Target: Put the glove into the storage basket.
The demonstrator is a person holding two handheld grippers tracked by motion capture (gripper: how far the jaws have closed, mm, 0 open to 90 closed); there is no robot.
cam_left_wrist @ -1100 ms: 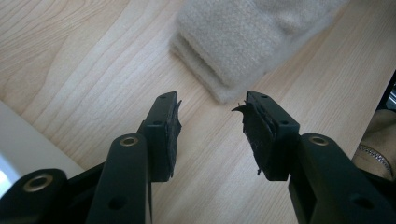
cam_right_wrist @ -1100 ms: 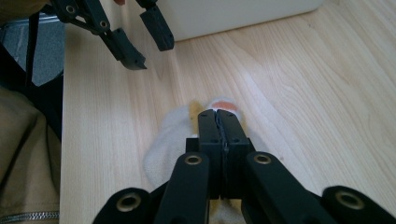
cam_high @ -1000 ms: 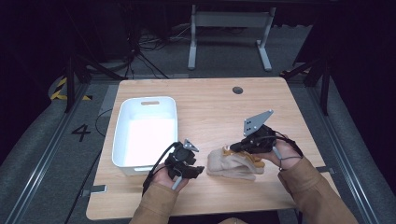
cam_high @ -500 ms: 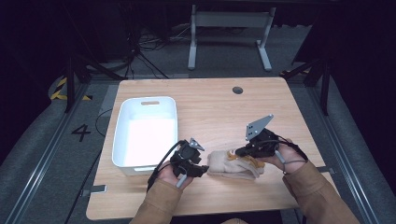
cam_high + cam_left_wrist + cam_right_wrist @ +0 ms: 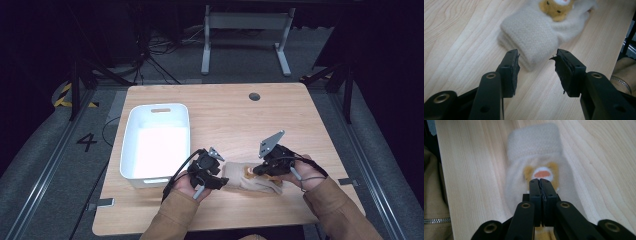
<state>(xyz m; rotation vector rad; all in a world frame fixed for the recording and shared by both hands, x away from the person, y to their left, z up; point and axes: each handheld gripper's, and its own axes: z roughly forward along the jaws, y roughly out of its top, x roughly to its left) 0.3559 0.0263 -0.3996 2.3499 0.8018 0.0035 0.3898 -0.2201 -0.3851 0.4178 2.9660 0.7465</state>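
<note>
Wooden table (image 5: 225, 115) in a dark room carries a white bin (image 5: 156, 141) at its left, and a cream fleece mitten (image 5: 250, 177) lies flat near the front edge, outside the bin. Handling seems barely begun. The left gripper (image 5: 536, 65) stands wide open just short of the mitten's cuff, touching nothing. The right gripper (image 5: 540, 185) is closed over the mitten's bear patch (image 5: 541, 173), whether pinching fabric cannot be told.

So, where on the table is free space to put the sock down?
The far half of the table, between the bin and the right edge, is bare wood apart from a small round hole. The near middle is crowded: both grippers sit at the sock.
</note>
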